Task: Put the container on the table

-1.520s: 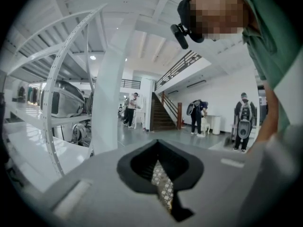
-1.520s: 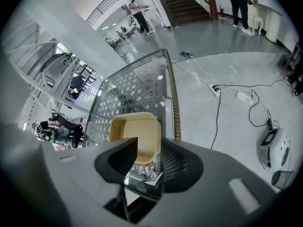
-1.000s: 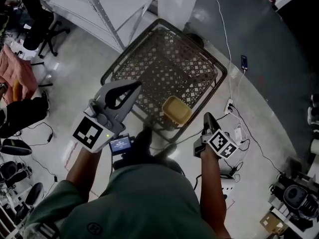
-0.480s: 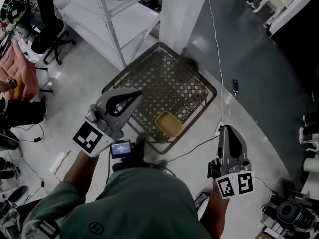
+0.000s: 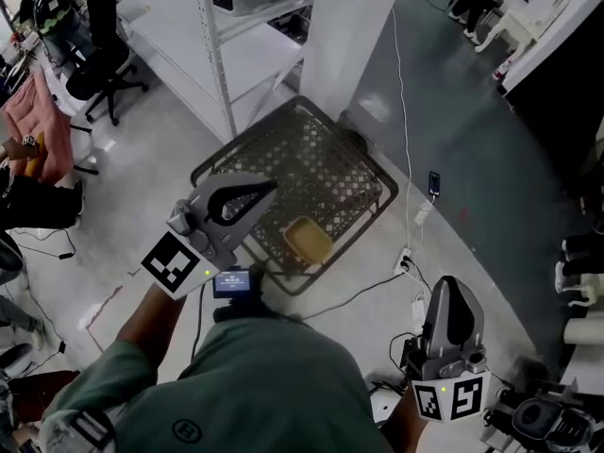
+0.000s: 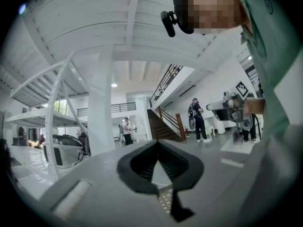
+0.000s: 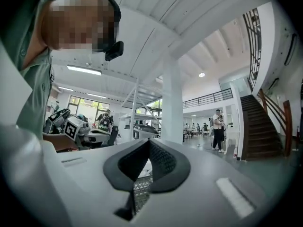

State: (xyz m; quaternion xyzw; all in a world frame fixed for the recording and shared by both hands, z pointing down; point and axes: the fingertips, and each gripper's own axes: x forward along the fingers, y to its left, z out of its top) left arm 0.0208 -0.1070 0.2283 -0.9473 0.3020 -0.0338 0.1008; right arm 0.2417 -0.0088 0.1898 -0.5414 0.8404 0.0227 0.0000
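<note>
Yellow and shallow, the container (image 5: 307, 240) lies open side up on the mesh floor of a dark wire basket (image 5: 311, 154), close to the basket's rim nearest the person. The basket stands on the pale floor beside a white pillar (image 5: 351, 26) and a white metal shelf rack (image 5: 219, 36).

A person in a green shirt (image 5: 264, 385) stands over it with 2 grippers, neither touching the container. The left gripper (image 5: 267, 190) is held level over the basket's left rim, with its tip to the left of the container as seen from the head view. Its own view shows the dark jaws (image 6: 157, 142) pressed together at the tips with nothing between them. The right gripper (image 5: 451, 285) is well apart to the right, over grey floor strewn with white cable (image 5: 404, 111) and a power strip (image 5: 406, 260). Its jaws (image 7: 149, 141) are also together and empty.

A phone (image 5: 433, 183) lies on the grey floor beyond the basket, and an office chair (image 5: 94, 55) stands at the upper left. In the right gripper view, a staircase (image 7: 262, 126) rises at the right and several people (image 7: 218, 129) stand far back in the hall.
</note>
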